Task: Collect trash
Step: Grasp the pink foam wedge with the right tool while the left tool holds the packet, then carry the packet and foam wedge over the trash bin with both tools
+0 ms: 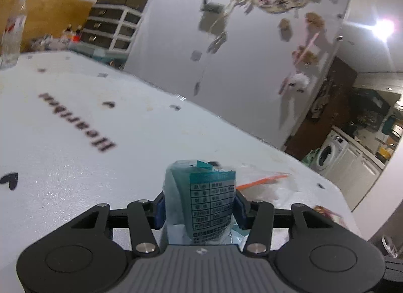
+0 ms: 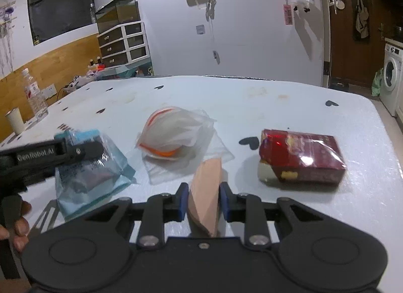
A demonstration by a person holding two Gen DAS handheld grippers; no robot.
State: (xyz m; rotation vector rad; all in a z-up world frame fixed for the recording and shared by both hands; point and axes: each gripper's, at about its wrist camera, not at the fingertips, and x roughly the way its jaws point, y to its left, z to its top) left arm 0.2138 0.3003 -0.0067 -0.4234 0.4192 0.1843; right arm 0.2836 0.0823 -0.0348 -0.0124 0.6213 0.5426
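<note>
- Leftmost, near the table's left edge, a clear plastic water bottle (image 2: 34, 95) and a pale paper cup (image 2: 14, 119) stand upright, well apart from the trash; I judge they were set aside there to be out of the way. What the cup holds cannot be told.
- Next, the left gripper (image 2: 83, 150) is clamped on a teal and clear plastic packet with a printed label (image 1: 210, 202). In the left wrist view its blue pads press the packet's sides, the label facing the camera. The packet's lower end hangs near the white tabletop printed with black hearts (image 2: 252, 101), which suggests a pickup just under way. A dark item shows dimly inside; it cannot be identified.
- Toward the middle of the table lies a crumpled white plastic bag with an orange strip (image 2: 173, 137), resting on a flat clear zip pouch (image 2: 214, 154). Both lie loose and ungripped.
- Just nearer, the right gripper (image 2: 203, 201) is closed on a thin peach-coloured oval sheet (image 2: 205, 192), held edge-up between the pads, probably so that it cannot slip flat.
- Toward the right edge sits a dark red carton wrapped in shiny film (image 2: 302, 157), untouched, with a pale lump at its near left corner.
- No bin is visible in either view.
</note>
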